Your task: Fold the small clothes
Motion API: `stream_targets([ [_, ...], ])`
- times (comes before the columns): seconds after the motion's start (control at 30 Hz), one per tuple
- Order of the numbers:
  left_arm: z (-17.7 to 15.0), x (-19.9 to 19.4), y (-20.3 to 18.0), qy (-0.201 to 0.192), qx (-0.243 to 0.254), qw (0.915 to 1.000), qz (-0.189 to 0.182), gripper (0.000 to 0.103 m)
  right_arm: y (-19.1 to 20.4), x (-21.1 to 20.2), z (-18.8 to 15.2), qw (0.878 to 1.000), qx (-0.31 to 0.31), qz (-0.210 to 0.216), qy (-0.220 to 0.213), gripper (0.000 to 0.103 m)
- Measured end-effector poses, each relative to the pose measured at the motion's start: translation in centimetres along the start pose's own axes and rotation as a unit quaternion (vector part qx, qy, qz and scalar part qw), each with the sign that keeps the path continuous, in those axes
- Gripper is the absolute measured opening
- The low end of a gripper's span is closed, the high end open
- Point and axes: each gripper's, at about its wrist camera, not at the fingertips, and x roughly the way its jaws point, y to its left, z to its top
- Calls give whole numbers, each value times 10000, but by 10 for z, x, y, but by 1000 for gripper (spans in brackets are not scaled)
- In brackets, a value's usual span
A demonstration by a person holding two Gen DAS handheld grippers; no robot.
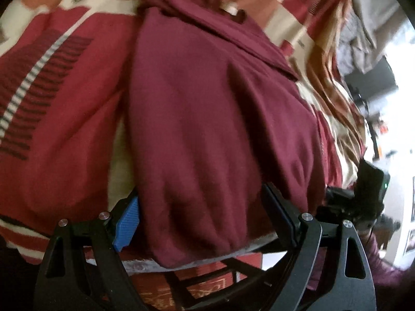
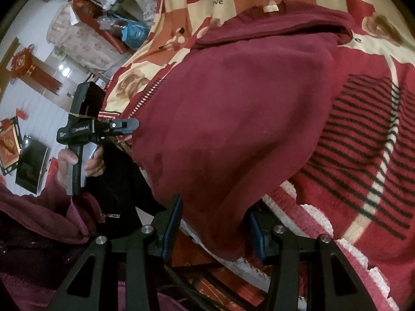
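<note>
A maroon sweatshirt (image 1: 212, 119) lies on a patterned bedspread, its collar with a pale label at the far end. It also fills the right wrist view (image 2: 246, 108). My left gripper (image 1: 205, 217) is open, its jaws on either side of the garment's near hem, which hangs over the bed edge. My right gripper (image 2: 215, 228) is open too, its jaws straddling another part of the same near hem. The left gripper also shows at the left of the right wrist view (image 2: 129, 125), held in a hand.
The bedspread (image 1: 59, 119) is red, cream and brown with a striped patch. The bed's near edge (image 2: 311, 215) runs just in front of both grippers. Cluttered furniture (image 2: 85, 33) and a wall stand beyond the bed.
</note>
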Motion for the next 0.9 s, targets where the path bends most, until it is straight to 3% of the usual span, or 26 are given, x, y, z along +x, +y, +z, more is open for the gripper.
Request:
stream_targets([
  [0.13, -7, 6, -16, 160, 490, 9984, 233, 87, 0, -1, -2, 10000, -22, 3, -22, 46],
  [0.2, -8, 5, -24, 190, 733, 9967, 280, 84, 1, -1, -2, 9999, -37, -42, -105, 36],
  [0.27, -7, 3, -26, 174, 786, 9965, 225, 51, 3, -3, -2, 9996, -70, -144, -214, 19],
  [0.3, -5, 0, -27, 151, 802, 9963, 253, 43, 6, -5, -1, 9994, -120, -179, -266, 13],
  [0.37, -2, -8, -27, 57, 796, 9965, 232, 22, 11, -10, 2, 9990, -240, -163, -339, 12],
  [0.5, 6, -30, -21, -134, 734, 9972, -100, 13, 27, -32, 13, 9963, -499, -34, -693, 11],
  [0.6, 16, -45, -19, -316, 719, 9963, -355, 13, 33, -51, 27, 9926, -548, 129, -1075, 10],
  [0.77, 18, -41, -26, -283, 820, 9960, -210, 13, 36, -58, 43, 9905, -538, 62, -1260, 9],
  [0.9, 15, -32, -24, -198, 803, 9965, -92, 13, 33, -53, 42, 9932, -576, 4, -1014, 9],
])
